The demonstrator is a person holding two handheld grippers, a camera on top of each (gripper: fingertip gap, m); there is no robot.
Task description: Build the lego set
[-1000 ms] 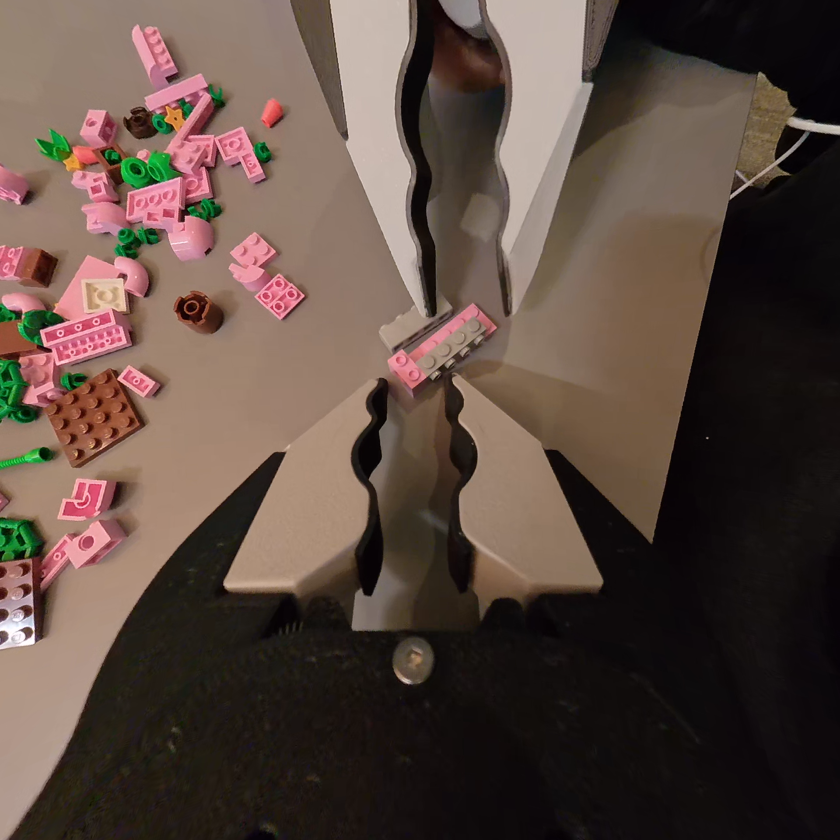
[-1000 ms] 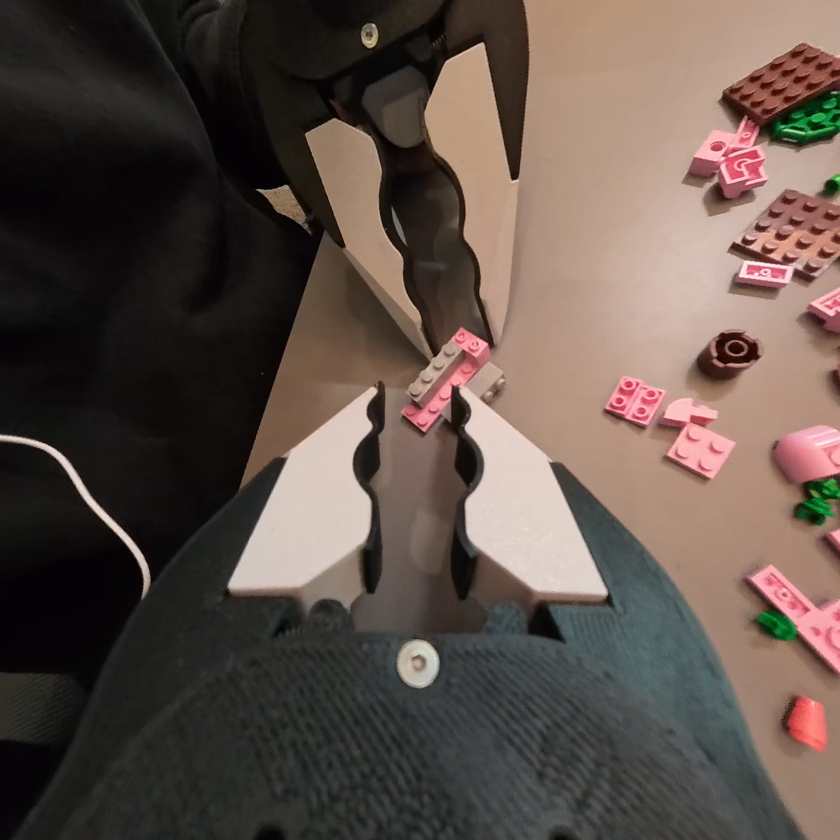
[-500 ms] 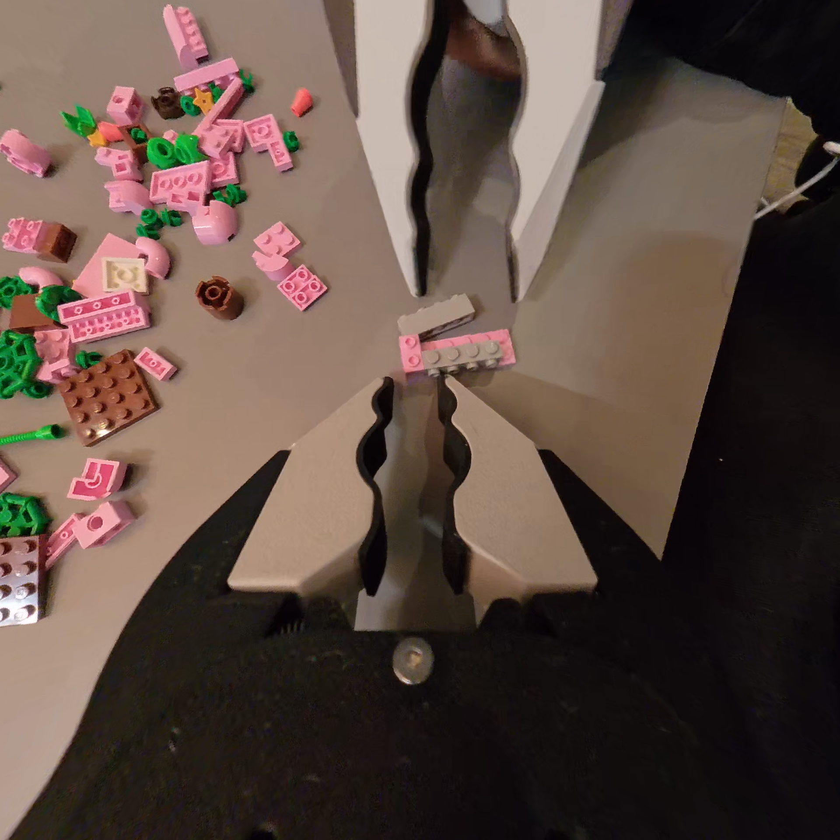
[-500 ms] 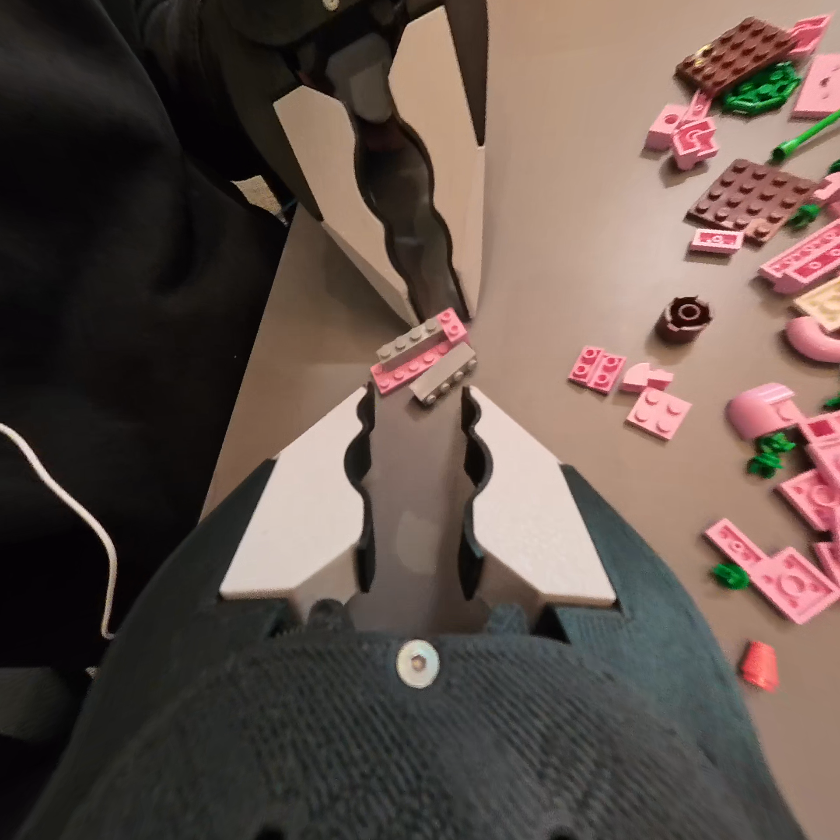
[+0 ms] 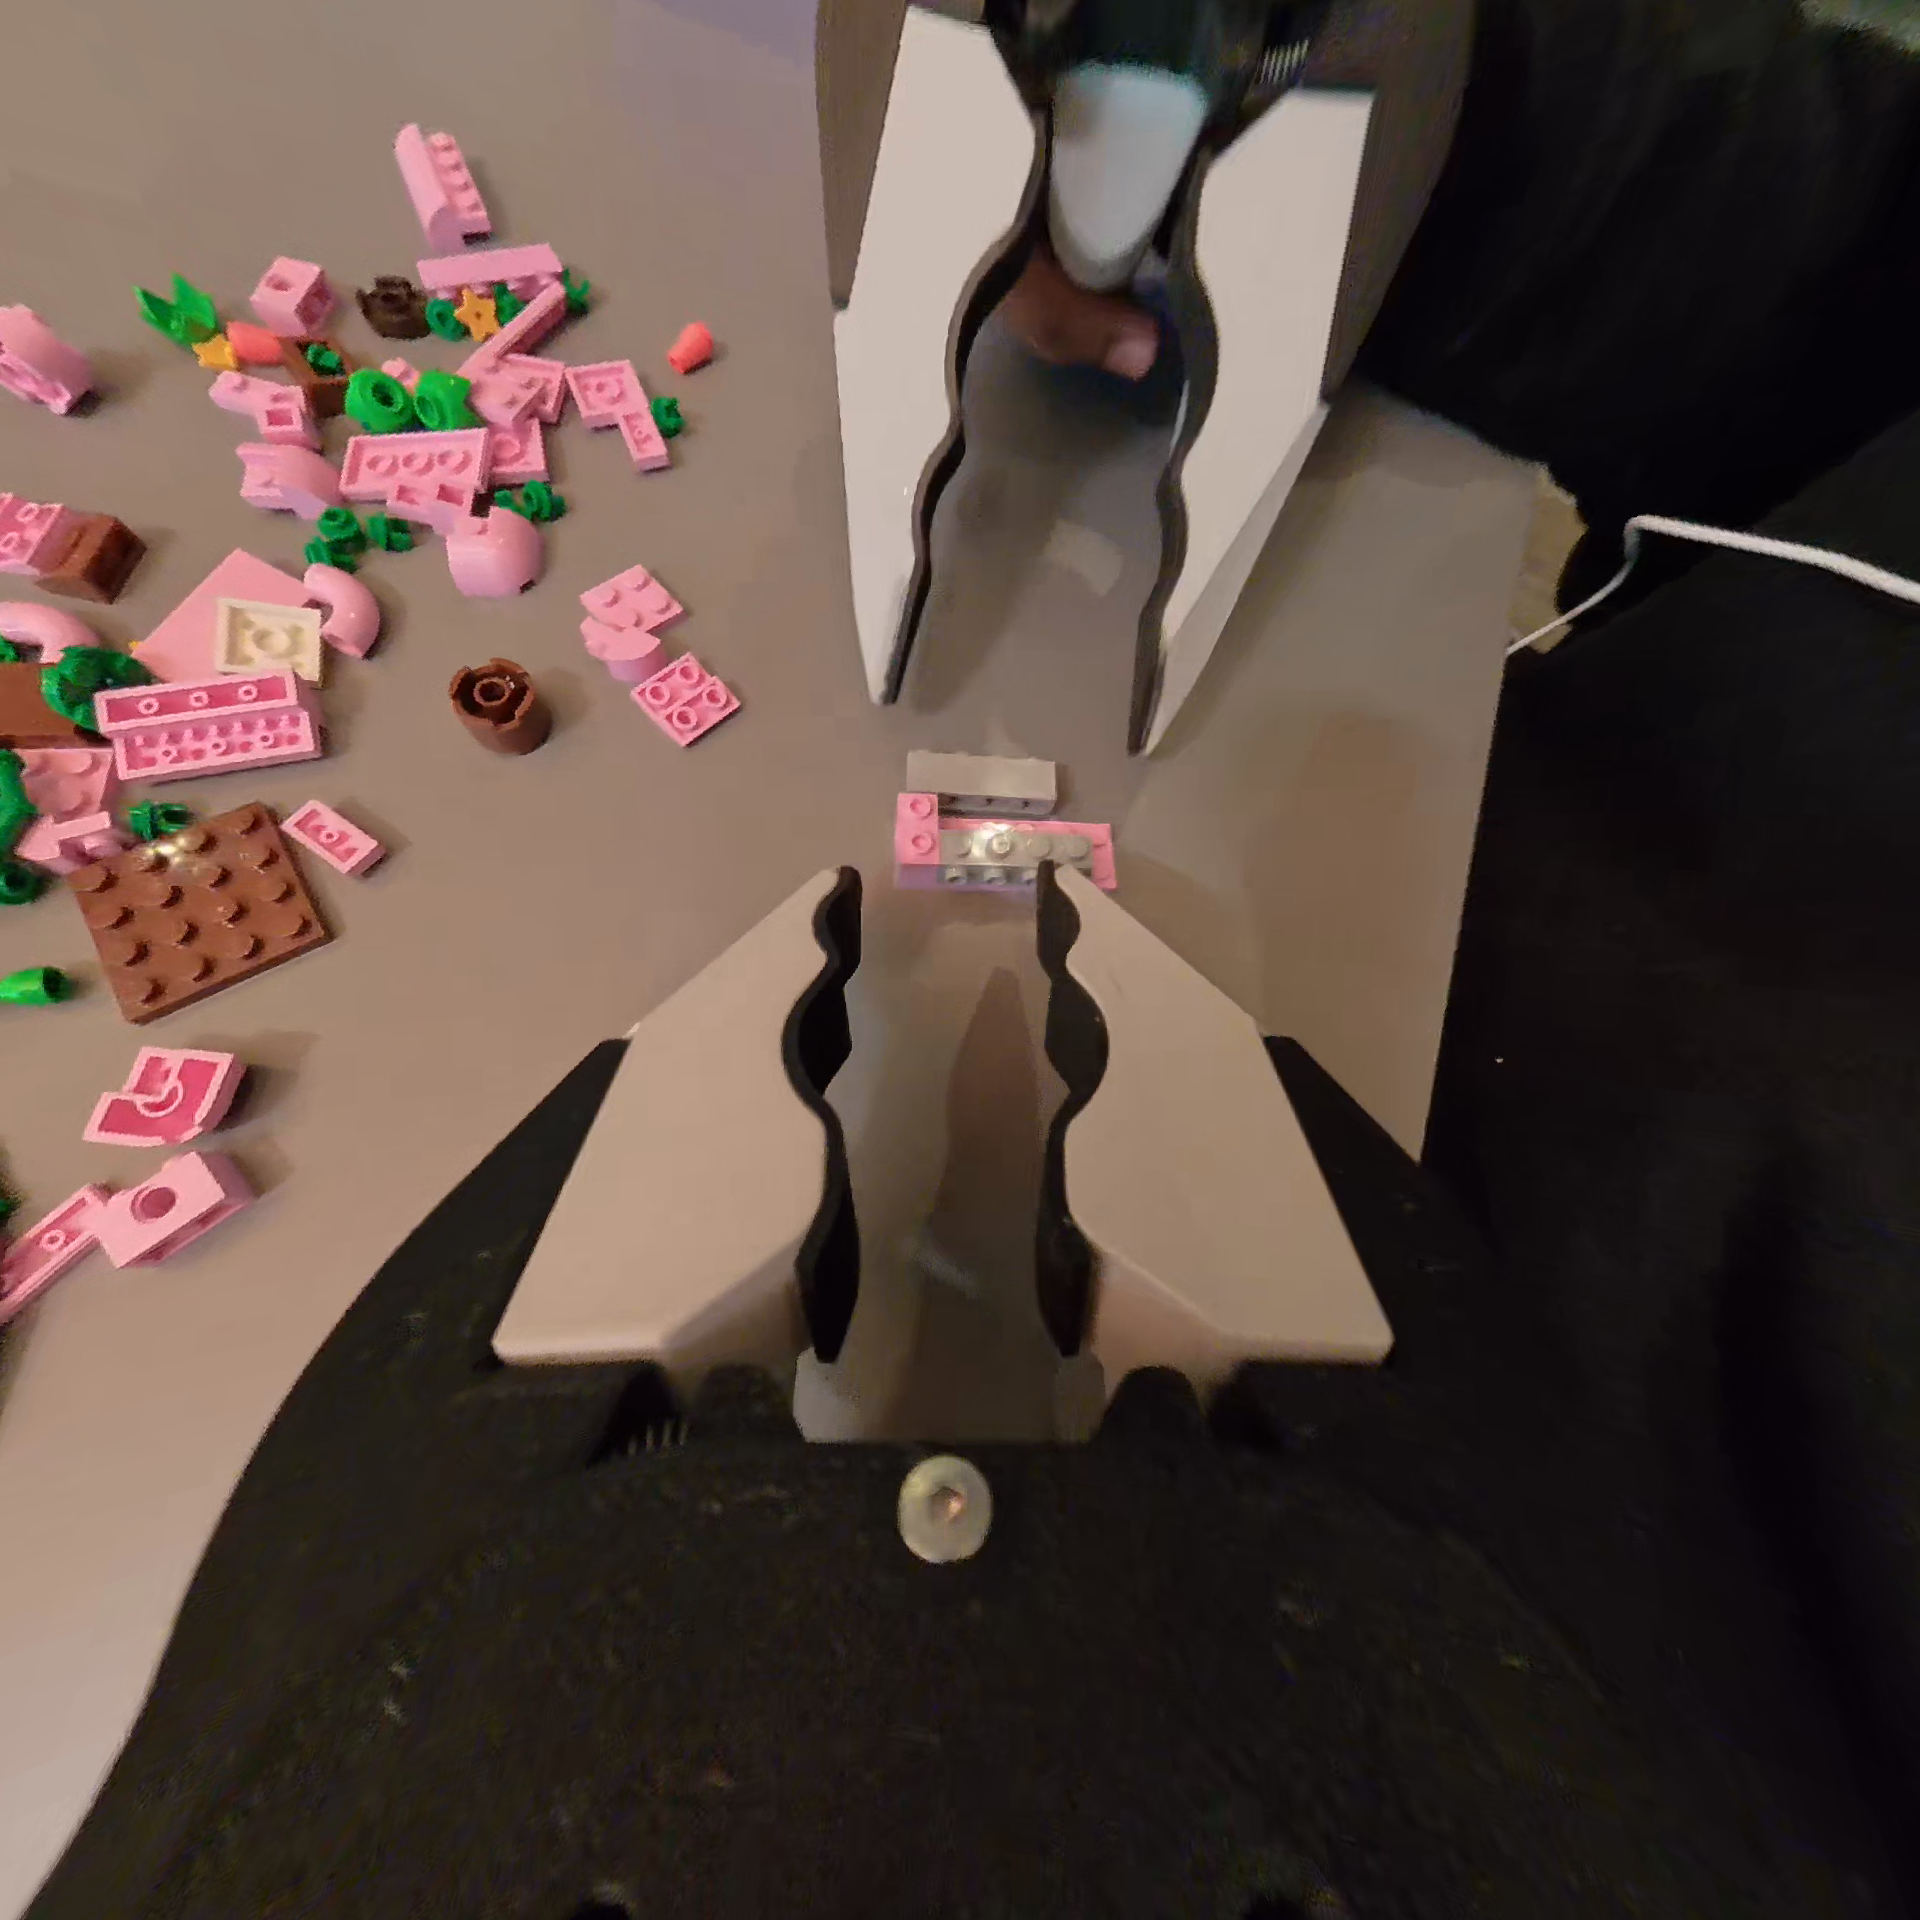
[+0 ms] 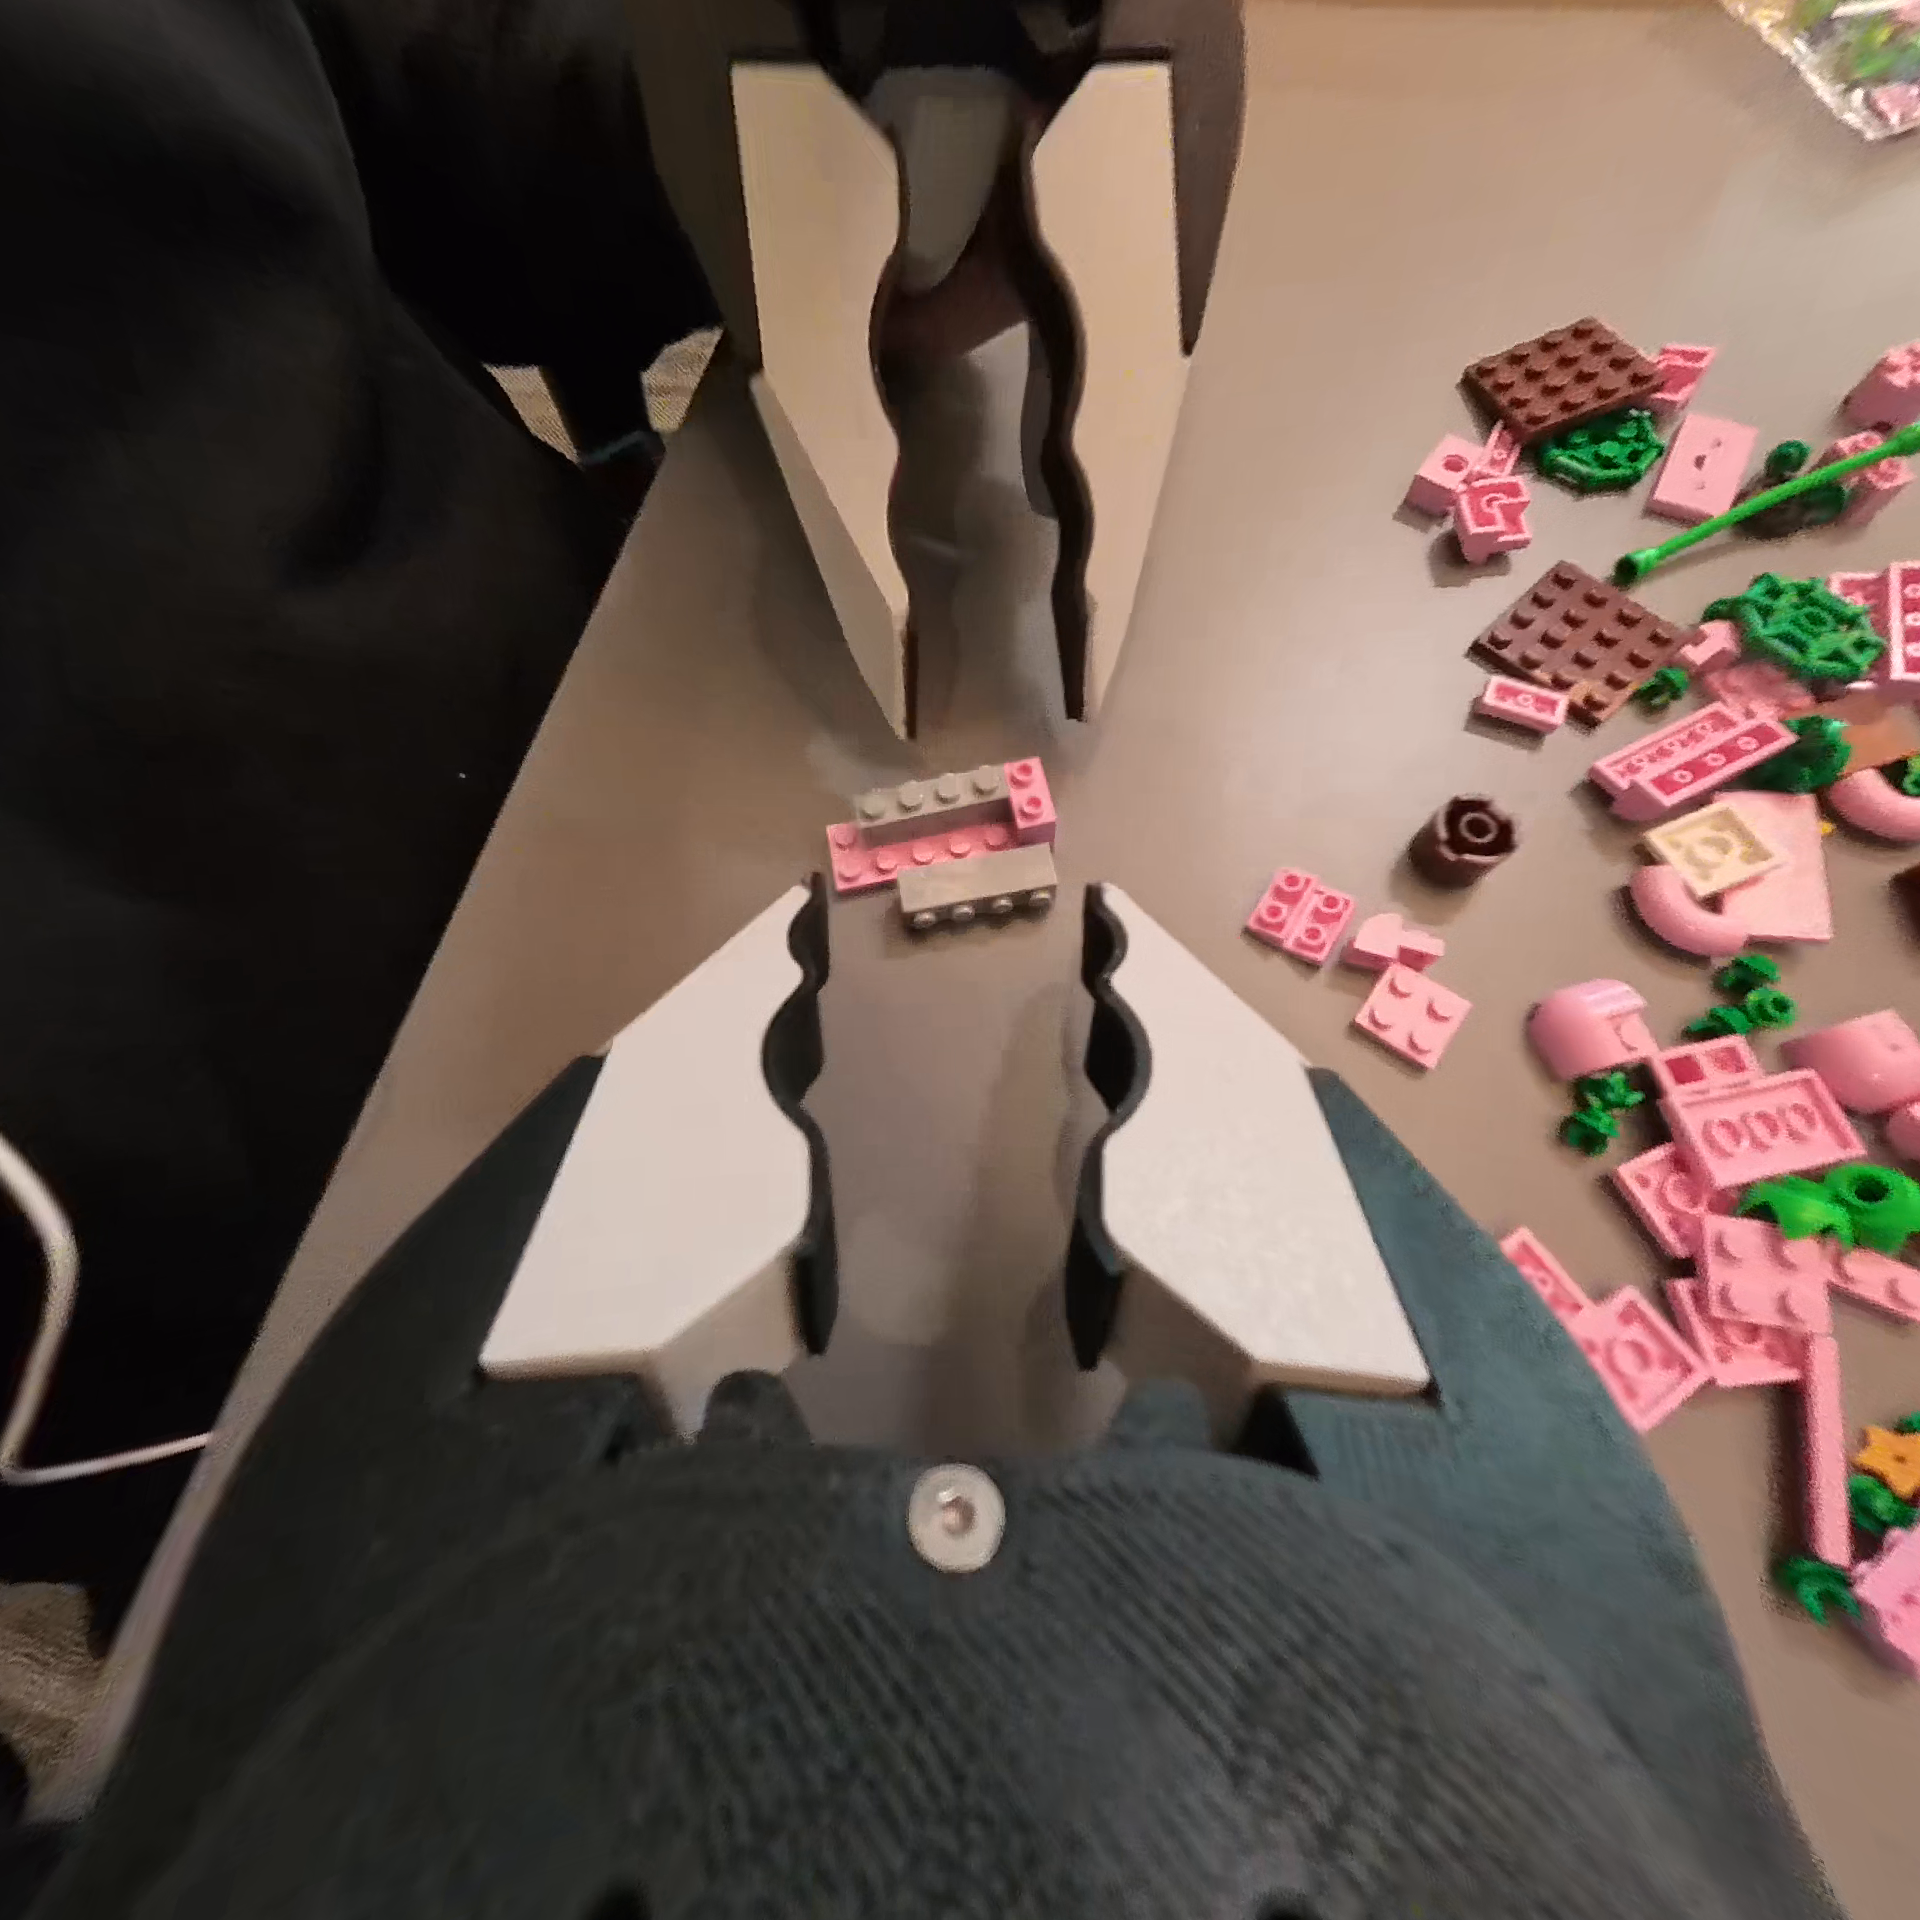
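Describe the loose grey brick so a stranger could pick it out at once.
Look at the bare stretch of table between the two grippers, away from the scattered pile. A pink plate lies there with one grey brick fixed on top. The loose grey brick lies on its side beside that plate, studs facing sideways.

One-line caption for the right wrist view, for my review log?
Both open grippers, right and left, face across a pink plate carrying one grey brick, another grey brick loose beside it.
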